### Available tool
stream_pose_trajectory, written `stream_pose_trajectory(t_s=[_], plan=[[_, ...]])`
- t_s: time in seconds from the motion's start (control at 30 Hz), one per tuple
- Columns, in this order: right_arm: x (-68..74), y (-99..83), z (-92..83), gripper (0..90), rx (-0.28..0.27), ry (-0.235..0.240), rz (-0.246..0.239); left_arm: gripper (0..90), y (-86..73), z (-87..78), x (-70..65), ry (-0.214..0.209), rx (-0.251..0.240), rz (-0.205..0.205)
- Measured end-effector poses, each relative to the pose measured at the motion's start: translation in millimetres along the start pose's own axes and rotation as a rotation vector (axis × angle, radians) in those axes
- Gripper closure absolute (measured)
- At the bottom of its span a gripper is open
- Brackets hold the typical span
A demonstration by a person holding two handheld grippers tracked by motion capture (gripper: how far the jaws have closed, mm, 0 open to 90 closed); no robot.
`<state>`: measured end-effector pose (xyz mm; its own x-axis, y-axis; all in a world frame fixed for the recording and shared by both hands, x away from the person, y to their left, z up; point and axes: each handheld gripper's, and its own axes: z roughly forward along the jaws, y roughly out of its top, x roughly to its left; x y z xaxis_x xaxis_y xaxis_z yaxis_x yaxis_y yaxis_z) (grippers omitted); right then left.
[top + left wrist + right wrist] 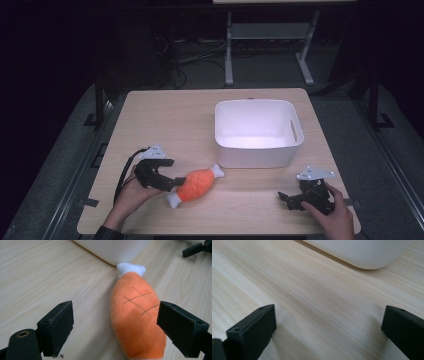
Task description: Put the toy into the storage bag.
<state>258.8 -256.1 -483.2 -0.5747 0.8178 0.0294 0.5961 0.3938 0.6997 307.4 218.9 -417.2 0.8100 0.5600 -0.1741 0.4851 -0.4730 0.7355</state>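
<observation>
An orange plush drumstick (196, 184) with white ends lies on the wooden table (165, 120), pointing at the near left corner of a white bin (255, 157). My left gripper (175, 181) is at the toy's near end, held in a hand. In the left gripper view the drumstick (135, 315) lies between the wide-apart jaws of my left gripper (115, 327), closer to the right one, and no pad presses on it. My right gripper (286, 198) rests near the table's front right edge. In the right gripper view its jaws (328, 332) stand open over bare wood.
The white bin (362, 252) looks empty and has a slot handle on its right side. A table frame and cables stand on the dark floor behind the table. The right gripper's tips (197, 247) appear far off in the left gripper view.
</observation>
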Motion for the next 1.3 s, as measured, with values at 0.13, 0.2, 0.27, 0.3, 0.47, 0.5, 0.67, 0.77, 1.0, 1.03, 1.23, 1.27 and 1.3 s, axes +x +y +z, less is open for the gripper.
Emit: stream_pose_trajectory(t_s=[0.13,0.2,0.27,0.3,0.47,0.5,0.67,0.77,1.0,1.03,1.23,1.27,1.3], plan=[[0.0,0.0,0.0,0.0,0.000,0.000,0.000,13.3,4.6,7.5,-1.0,-0.024,-0.007,0.003],[0.0,0.0,0.0,0.0,0.000,0.000,0.000,13.2,7.3,13.3,-2.4,-0.035,-0.008,0.007],[0.0,0.0,0.0,0.0,0.000,0.000,0.000,13.3,9.1,19.1,-3.9,-0.047,-0.004,0.008],[0.0,0.0,0.0,0.0,0.000,0.000,0.000,13.3,9.7,22.6,-5.2,-0.051,0.001,0.008],[0.0,0.0,0.0,0.0,0.000,0.000,0.000,13.3,9.6,35.4,-5.9,-0.069,0.022,0.010],[0.0,0.0,0.0,0.0,0.000,0.000,0.000,13.2,9.3,37.2,-5.5,-0.071,0.029,0.010],[0.0,0.0,0.0,0.0,0.000,0.000,0.000,13.2,7.5,43.0,-5.3,-0.078,0.048,0.021],[0.0,0.0,0.0,0.0,0.000,0.000,0.000,13.2,6.9,45.1,-5.5,-0.081,0.056,0.021],[0.0,0.0,0.0,0.0,0.000,0.000,0.000,13.3,2.3,49.8,-5.0,-0.097,0.061,0.007],[0.0,0.0,0.0,0.0,0.000,0.000,0.000,13.3,1.7,50.6,-5.3,-0.100,0.063,0.004],[0.1,0.0,0.0,0.0,0.000,0.000,0.000,13.3,-0.5,55.3,-8.8,-0.115,0.083,0.012],[0.1,0.0,0.0,0.0,0.000,0.000,0.000,13.3,-0.6,55.9,-9.4,-0.113,0.088,0.018],[0.0,0.0,0.0,0.0,0.000,0.000,0.000,13.3,-1.1,57.1,-10.9,-0.112,0.096,0.026]])
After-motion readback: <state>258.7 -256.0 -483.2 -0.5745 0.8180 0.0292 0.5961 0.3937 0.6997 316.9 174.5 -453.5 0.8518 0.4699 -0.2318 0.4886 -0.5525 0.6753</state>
